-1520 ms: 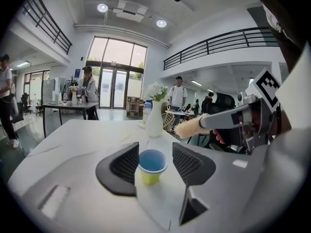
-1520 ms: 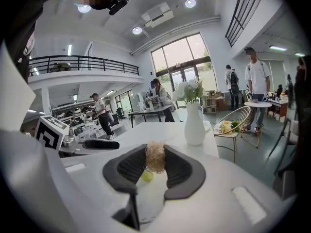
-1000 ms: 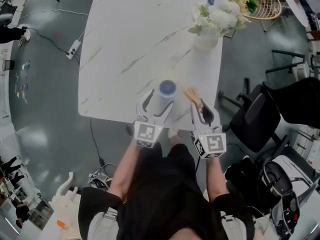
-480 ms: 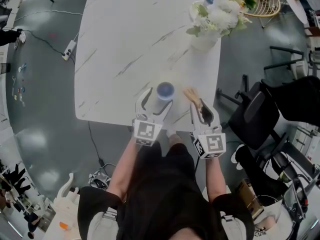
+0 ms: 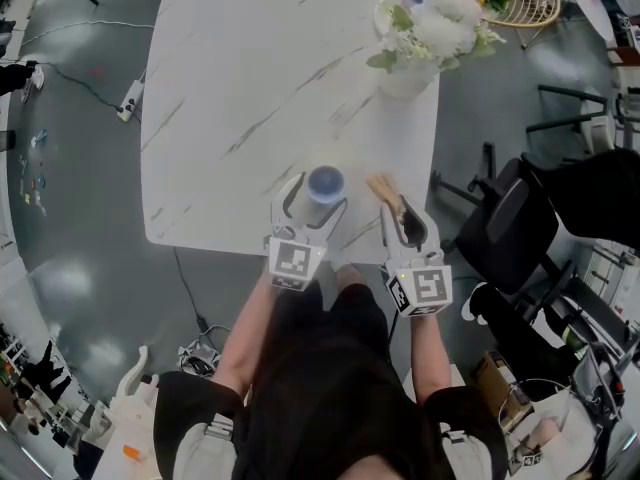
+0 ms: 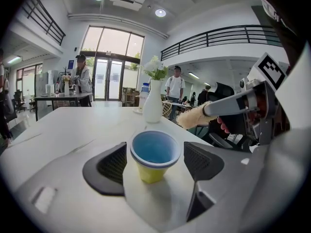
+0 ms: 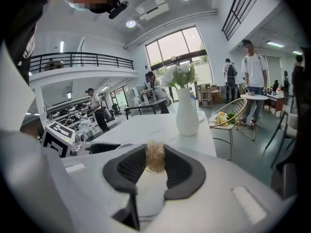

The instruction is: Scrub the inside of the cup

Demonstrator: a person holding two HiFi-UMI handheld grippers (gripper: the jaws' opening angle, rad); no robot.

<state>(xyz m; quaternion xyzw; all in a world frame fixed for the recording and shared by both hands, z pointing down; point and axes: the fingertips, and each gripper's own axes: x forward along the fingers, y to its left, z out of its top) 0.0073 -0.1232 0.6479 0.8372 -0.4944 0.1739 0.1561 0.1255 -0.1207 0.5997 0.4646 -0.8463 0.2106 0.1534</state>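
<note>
One tapered yellow cup (image 6: pixel 154 157), bristly tan brush (image 7: pixel 155 158)

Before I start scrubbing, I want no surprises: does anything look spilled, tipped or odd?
Nothing stands out: the cup stands upright and looks empty on the table, the vase is upright, the right gripper holds the brush, nothing spilled.
</note>
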